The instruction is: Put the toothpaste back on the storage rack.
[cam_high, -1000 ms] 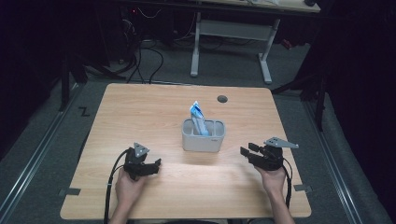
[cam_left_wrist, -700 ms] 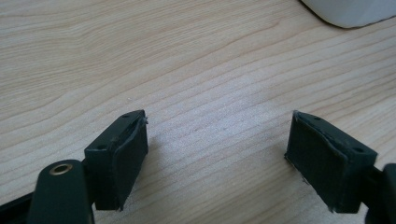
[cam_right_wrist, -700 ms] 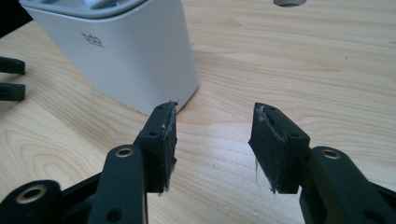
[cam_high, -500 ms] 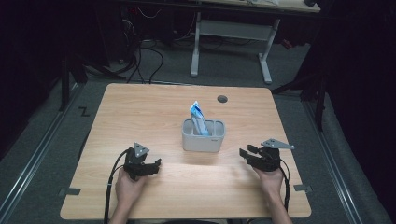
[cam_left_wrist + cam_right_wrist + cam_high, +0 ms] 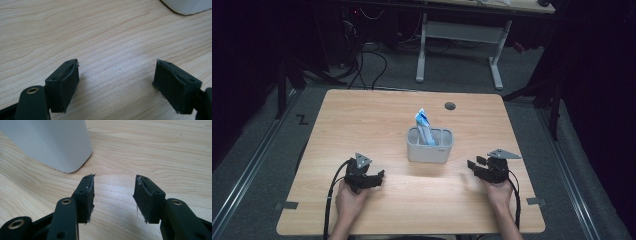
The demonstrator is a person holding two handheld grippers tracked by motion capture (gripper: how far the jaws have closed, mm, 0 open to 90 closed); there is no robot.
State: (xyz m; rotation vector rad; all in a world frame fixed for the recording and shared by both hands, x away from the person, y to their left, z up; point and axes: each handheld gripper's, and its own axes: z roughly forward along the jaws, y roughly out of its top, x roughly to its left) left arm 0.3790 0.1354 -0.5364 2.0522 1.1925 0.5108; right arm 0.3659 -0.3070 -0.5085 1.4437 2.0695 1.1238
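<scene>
Resting low on the counter (image 5: 362, 125), to the left of and nearer the person than the grey holder (image 5: 429, 150): the left gripper (image 5: 377, 176), jaws standing wide apart with only bare wood between them, a corner of the holder showing at the top edge of the left gripper view (image 5: 185, 6). Standing near the middle of the counter: the holder itself, upright, with a blue-and-white packet (image 5: 424, 125) poking out of its left compartment and leaning slightly. Sitting beyond the holder, toward the far edge: a small dark round hole cover (image 5: 450, 106). Hovering to the right of the holder and apart from it: the right gripper (image 5: 473, 165), jaws pointing toward the holder, parted and gripping nothing, the holder's rounded wall (image 5: 55, 145) looming just ahead and to one side in the right gripper view.

Probably waiting at the start of the approach, nothing being grasped yet. Next move likely calling for lifting one gripper above the holder's rim, lining the open jaws up on either flat face of the packet, then closing gently while steadying the holder against tipping.
</scene>
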